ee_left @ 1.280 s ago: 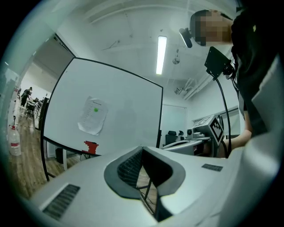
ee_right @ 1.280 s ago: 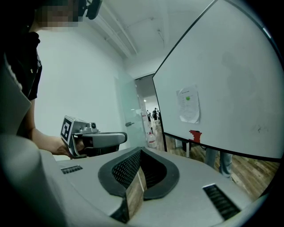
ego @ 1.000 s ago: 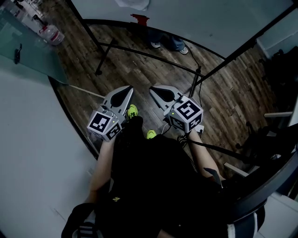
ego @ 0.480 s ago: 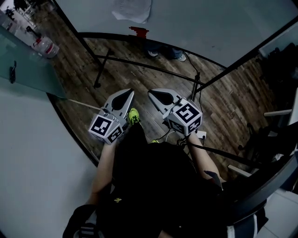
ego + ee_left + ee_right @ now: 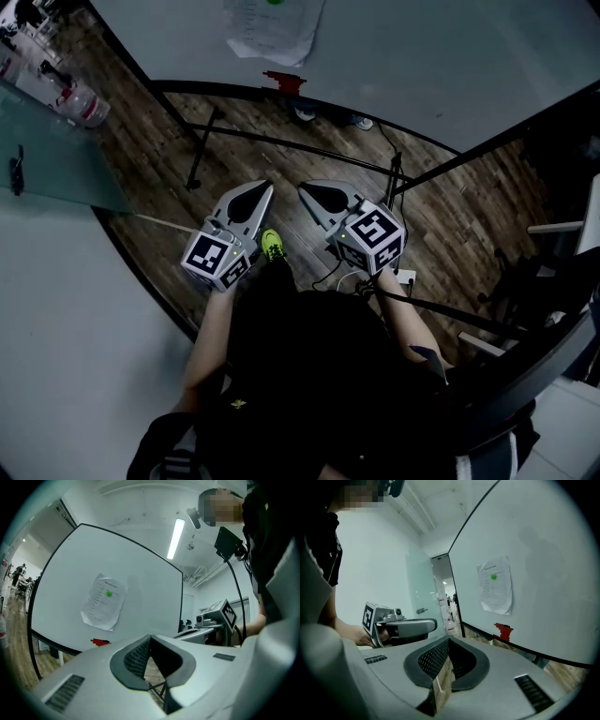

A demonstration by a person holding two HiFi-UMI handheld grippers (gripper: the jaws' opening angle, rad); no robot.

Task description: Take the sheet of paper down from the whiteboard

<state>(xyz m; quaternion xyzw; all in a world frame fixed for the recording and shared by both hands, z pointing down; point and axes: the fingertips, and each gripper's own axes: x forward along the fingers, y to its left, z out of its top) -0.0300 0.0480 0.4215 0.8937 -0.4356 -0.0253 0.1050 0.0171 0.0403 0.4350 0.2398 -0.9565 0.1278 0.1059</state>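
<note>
A printed sheet of paper [image 5: 274, 28] hangs on the whiteboard [image 5: 422, 56], pinned by a green magnet [image 5: 109, 593]. The same paper [image 5: 103, 601] shows left of centre in the left gripper view, and the paper [image 5: 495, 585] sits right of centre in the right gripper view. My left gripper [image 5: 263, 187] and right gripper [image 5: 305, 186] are held side by side, well short of the board. Both are shut with nothing between their tips. A red marker block [image 5: 283, 81] sits on the board's lower edge below the paper.
The whiteboard stands on a black metal frame [image 5: 281, 142] over a wooden floor. A glass partition [image 5: 47, 150] is at the left. Someone's shoes [image 5: 305, 114] show under the board. Chairs and dark equipment [image 5: 553, 272] stand at the right.
The whiteboard and the paper have come further into view from the top as I move closer to them. Both grippers stay shut and side by side.
</note>
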